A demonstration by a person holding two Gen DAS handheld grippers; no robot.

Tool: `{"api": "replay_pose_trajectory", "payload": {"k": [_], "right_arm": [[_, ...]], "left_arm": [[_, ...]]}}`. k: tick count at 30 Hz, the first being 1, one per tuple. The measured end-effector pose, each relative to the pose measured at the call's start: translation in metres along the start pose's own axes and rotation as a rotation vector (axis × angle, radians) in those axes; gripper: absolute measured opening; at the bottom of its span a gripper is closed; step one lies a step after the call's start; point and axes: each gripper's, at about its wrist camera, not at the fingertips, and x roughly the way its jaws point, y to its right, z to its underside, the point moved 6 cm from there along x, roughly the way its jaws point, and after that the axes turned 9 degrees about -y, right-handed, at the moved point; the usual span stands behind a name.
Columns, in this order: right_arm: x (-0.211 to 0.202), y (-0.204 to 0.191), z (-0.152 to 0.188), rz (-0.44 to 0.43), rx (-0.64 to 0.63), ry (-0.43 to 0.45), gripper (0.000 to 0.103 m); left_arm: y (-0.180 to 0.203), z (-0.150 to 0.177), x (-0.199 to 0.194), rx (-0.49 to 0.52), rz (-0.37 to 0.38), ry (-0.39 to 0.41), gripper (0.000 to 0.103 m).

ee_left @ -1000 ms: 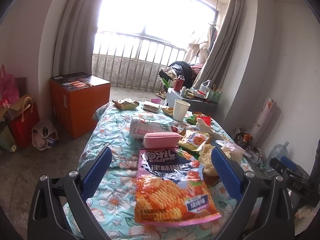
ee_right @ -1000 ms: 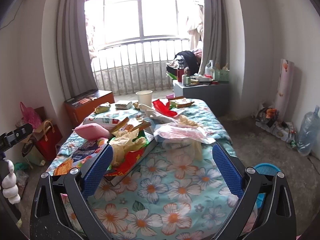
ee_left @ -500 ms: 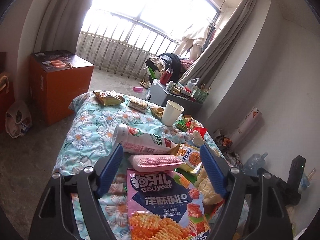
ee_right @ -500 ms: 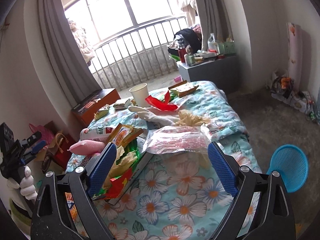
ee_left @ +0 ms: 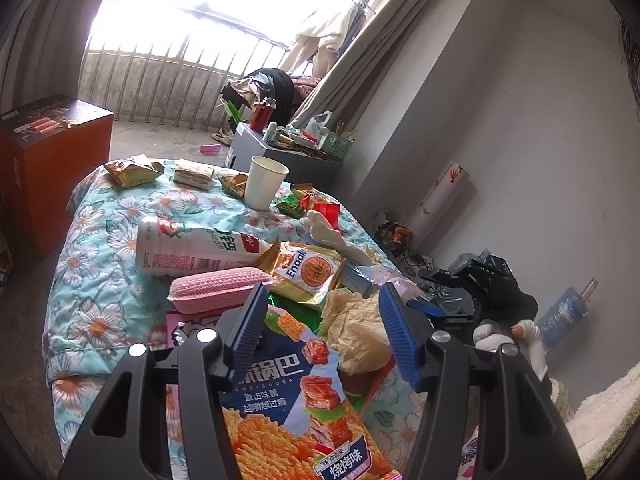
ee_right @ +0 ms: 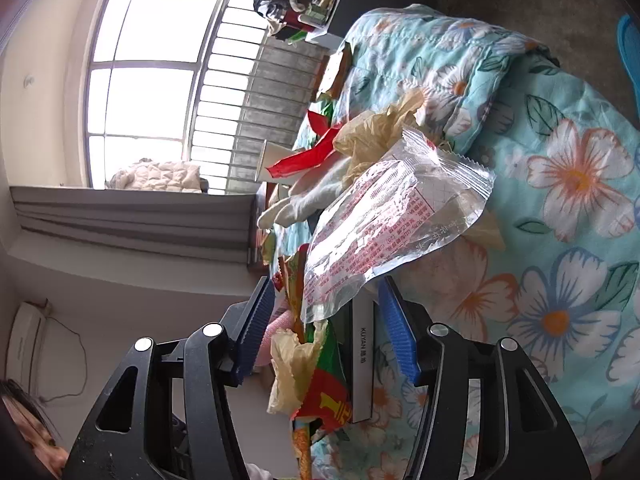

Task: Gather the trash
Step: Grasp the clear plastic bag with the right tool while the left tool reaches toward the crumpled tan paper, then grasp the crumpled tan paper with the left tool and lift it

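Trash, namely a snack bag (ee_left: 296, 412), clear wrapper (ee_right: 384, 232), bottle (ee_left: 192, 248) and paper cup (ee_left: 264, 184), lies uncollected across the bed (ee_left: 100, 216), while the left gripper (ee_left: 322, 322) and right gripper (ee_right: 326, 320) hover part-open, holding nothing.

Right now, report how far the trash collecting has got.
Done: nothing visibly collected. In hand: left hand-held gripper open over the snack bag; right hand-held gripper open around the clear wrapper. Left: bottle, paper cup, cookie packet.
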Motion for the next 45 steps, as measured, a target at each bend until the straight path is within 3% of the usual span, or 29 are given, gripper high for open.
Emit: {"api": "replay_pose_trajectory", "payload": {"k": [1, 3, 6, 9, 14, 24, 30, 34, 38, 41, 45], "right_arm": [[-0.001, 0.001, -0.002, -0.027, 0.027, 0.0, 0.044], [-0.004, 0.005, -0.006, -0.062, 0.069, 0.001, 0.025], [-0.006, 0.012, -0.008, -0.107, 0.118, -0.008, 0.008], [-0.014, 0.014, -0.003, -0.145, 0.129, -0.014, 0.002], [-0.036, 0.009, 0.015, -0.203, 0.072, -0.039, 0.0], [-0.088, 0.03, 0.066, -0.186, -0.051, -0.104, 0.0], [-0.115, 0.05, 0.072, -0.162, -0.094, -0.059, 0.0], [-0.133, 0.069, 0.072, -0.169, -0.079, -0.023, 0.0], [-0.14, 0.088, 0.08, -0.172, -0.045, -0.019, 0.0], [-0.143, 0.093, 0.082, -0.176, -0.034, -0.013, 0.0], [-0.15, 0.103, 0.082, -0.187, -0.031, -0.01, 0.0]], "left_arm": [[0.006, 0.002, 0.002, 0.014, 0.008, -0.013, 0.056], [0.018, 0.007, 0.006, 0.048, 0.014, -0.036, 0.056], [0.033, 0.014, 0.011, 0.095, -0.005, -0.06, 0.056], [0.042, 0.019, 0.015, 0.112, -0.011, -0.095, 0.056], [0.05, 0.017, 0.021, 0.127, -0.032, -0.135, 0.056], [0.067, -0.014, 0.052, 0.135, -0.057, -0.214, 0.056], [0.106, -0.06, 0.122, 0.214, -0.006, -0.403, 0.056], [0.141, -0.066, 0.198, 0.407, -0.129, -0.519, 0.056], [0.167, -0.048, 0.269, 0.578, -0.202, -0.646, 0.056], [0.17, -0.034, 0.306, 0.695, -0.294, -0.693, 0.055], [0.16, -0.038, 0.341, 0.683, -0.393, -0.729, 0.055]]}}
